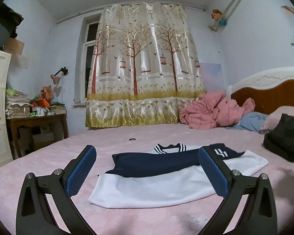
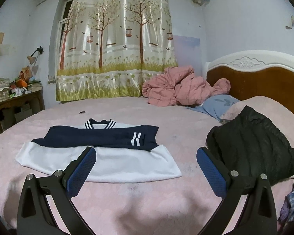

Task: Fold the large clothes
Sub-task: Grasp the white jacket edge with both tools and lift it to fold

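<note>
Pink quilted bedspread (image 2: 147, 205) fills the whole foreground, so that's the work surface. Both tools hang just above it with nothing in them: left gripper (image 1: 147, 156) spread wide, right gripper (image 2: 146, 156) spread wide too, blue textured pads (image 2: 82, 168) facing inward.

Straight ahead lies the white-and-navy top (image 2: 100, 156), flat on the bed, navy sleeves already crossed over the chest, white hem nearest the tools. Looks like the next fold is hem up to collar, so I'd pinch the two bottom corners at once, one per gripper, lift low and lay the hem over evenly. The fabric looks thin and smooth, probably slippery, so grab both layers. Off to the right sits a puffy black jacket (image 2: 254, 143), likely bulkier and springier.
</note>
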